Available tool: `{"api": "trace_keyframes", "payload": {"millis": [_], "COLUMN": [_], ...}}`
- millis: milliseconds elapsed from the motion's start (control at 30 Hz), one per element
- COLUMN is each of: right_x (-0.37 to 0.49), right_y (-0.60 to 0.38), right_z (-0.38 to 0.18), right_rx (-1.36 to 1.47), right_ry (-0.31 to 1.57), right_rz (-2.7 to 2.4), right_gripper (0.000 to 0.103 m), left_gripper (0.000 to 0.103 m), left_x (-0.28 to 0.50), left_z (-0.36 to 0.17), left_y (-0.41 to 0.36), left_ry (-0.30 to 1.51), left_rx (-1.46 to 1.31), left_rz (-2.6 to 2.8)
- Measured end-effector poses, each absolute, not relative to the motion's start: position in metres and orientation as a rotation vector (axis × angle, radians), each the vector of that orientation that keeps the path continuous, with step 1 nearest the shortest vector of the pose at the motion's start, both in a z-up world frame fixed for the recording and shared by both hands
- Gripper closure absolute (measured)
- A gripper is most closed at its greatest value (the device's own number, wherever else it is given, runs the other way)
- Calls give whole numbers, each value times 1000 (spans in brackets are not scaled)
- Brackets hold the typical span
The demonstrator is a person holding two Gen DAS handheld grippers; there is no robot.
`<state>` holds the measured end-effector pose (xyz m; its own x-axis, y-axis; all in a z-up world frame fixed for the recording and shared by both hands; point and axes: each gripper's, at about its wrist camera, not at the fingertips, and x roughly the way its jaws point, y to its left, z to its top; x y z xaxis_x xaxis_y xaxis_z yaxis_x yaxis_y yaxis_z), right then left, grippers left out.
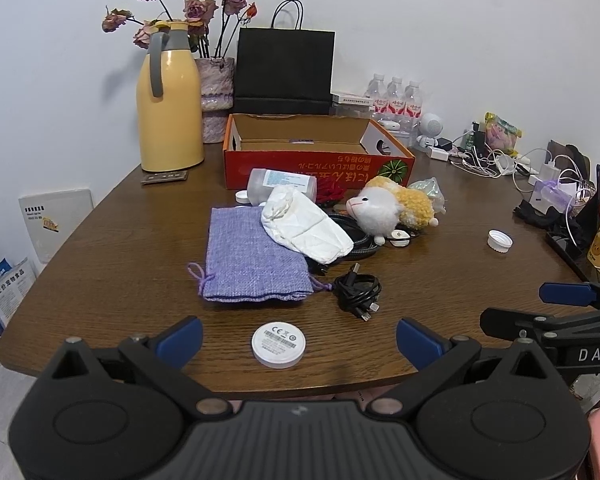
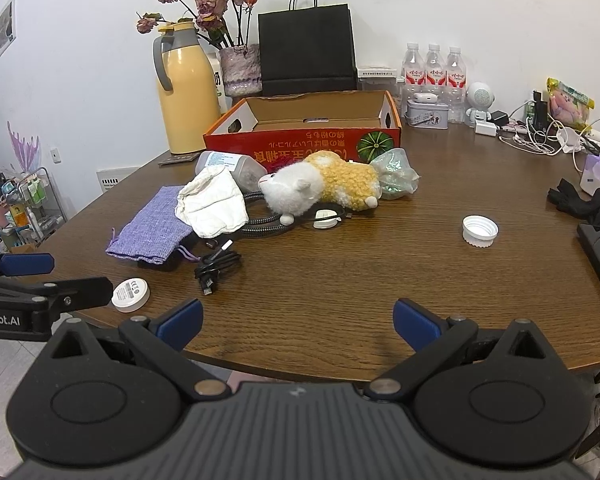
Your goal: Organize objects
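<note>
White puck (image 1: pixel 278 344) w/ CE label betw. wide jaws of left gripper (image 1: pixel 299 338).

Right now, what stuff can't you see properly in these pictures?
- Orange box: floor near its front wall hidden, both views.
- Braided cable: parts covered by white pouch and plush sheep.
- White disc: label print too small, left view.
- Right gripper: cut off, left view.

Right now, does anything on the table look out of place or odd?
Yes. A loose white cap sits alone on the right, while a bottle lies tipped by the box, partly under the white pouch.
</note>
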<state>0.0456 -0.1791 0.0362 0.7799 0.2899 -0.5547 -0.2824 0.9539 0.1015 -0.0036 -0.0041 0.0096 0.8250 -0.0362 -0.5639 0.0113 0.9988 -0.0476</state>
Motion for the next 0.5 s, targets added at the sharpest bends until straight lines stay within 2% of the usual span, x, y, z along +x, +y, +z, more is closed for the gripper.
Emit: {"api": "trace_keyframes", "payload": {"millis": [500], "right_x": [45], "right_y": [-179], "right_z": [36], "right_rx": [12], "right_ry": [601], "right_rz": [309], "right_gripper": [0], "left_gripper": [0], "left_x": [-3], "left_z": [11], "left_y": [-5], "left_ry": [601], "left_rx": [-43], "left_rz": [-24]}}
